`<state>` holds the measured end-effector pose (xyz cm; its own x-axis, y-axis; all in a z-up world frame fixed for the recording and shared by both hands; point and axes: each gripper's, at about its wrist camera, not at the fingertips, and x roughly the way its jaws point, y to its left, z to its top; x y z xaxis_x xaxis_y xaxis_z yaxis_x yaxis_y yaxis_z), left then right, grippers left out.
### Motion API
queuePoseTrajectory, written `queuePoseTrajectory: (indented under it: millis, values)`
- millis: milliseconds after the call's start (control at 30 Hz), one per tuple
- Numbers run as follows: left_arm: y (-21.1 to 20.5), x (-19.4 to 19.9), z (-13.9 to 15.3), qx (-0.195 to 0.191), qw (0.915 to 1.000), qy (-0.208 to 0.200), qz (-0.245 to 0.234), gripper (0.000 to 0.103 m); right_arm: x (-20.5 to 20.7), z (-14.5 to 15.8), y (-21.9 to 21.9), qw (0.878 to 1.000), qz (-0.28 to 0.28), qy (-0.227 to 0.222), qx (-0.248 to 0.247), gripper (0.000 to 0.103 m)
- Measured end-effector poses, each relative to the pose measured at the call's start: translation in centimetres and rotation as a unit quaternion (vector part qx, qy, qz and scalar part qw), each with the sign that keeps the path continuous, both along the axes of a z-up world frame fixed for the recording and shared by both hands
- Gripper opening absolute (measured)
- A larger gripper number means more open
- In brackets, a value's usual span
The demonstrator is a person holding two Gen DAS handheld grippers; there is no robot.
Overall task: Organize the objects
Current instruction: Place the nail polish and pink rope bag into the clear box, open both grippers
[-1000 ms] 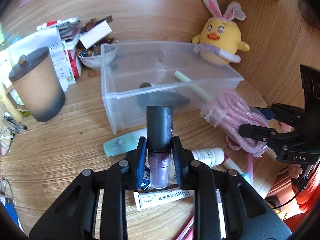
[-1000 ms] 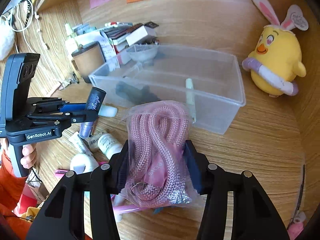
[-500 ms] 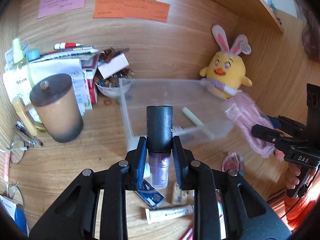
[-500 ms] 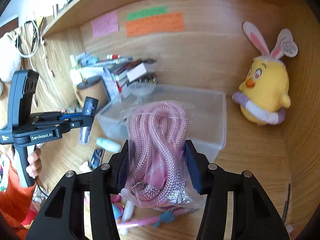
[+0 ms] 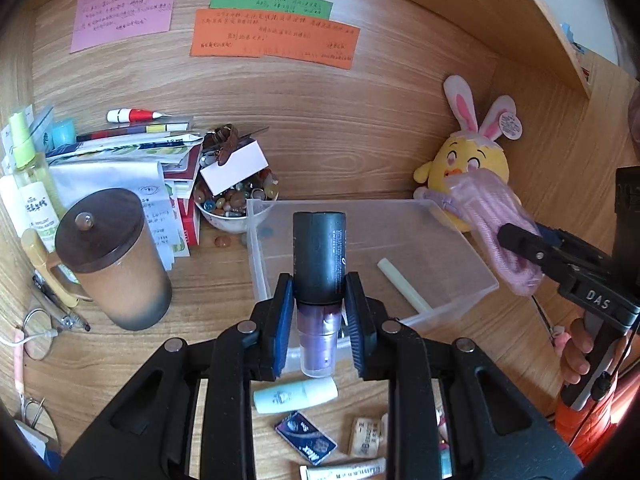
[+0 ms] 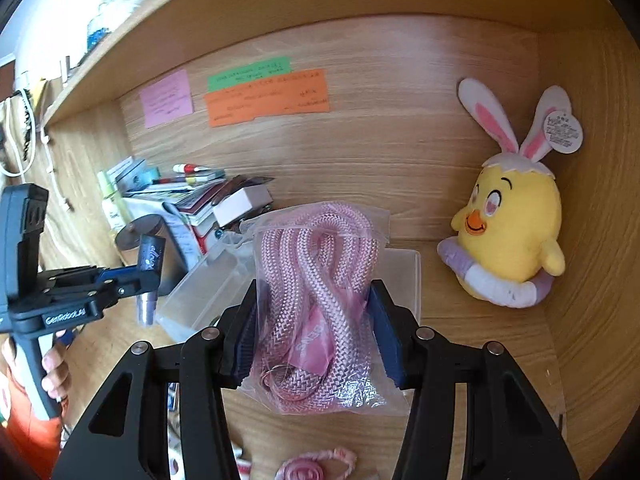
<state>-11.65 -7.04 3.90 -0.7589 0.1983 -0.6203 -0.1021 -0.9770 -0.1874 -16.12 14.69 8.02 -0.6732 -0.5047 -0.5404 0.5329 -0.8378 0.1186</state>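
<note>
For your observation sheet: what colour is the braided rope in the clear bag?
Pale pink. The rope in the bag shows best in the right wrist view.

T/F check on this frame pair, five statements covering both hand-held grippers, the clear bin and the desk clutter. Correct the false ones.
1. The left hand-held gripper is shut on a black-capped bottle. True.
2. The right hand-held gripper is empty. False: it is shut on a bagged pink rope.
3. The clear bin holds a pale stick. True.
4. The brown mug has no lid. False: a dark lid with a knob covers it.
5. The yellow plush chick lies inside the bin. False: it sits on the desk beside it, against the back wall.
</note>
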Motion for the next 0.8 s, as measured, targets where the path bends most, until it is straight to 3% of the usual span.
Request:
queuePoseTrajectory:
  millis: [133, 467, 800]
  values:
    - [0.4, -1.6, -0.7, -0.018, 0.9998, -0.012, 0.0, 0.025, -1.8, -1.1, -1.1, 1.0, -0.003, -0.018, 0.004, 0.047]
    - [0.3, -4.8, -3.1, -0.02, 0.9983, -0.055, 0.0, 0.025, -5.4, -5.4, -3.7, 0.997, 0.007, -0.076, 0.033, 0.047]
    - [1.1, -5.5, -4.2, -0.041, 0.9968, -0.069, -0.004, 0.025, -5.4, -8.3, -6.1, 0.991, 0.031, -0.093, 0.091, 0.048]
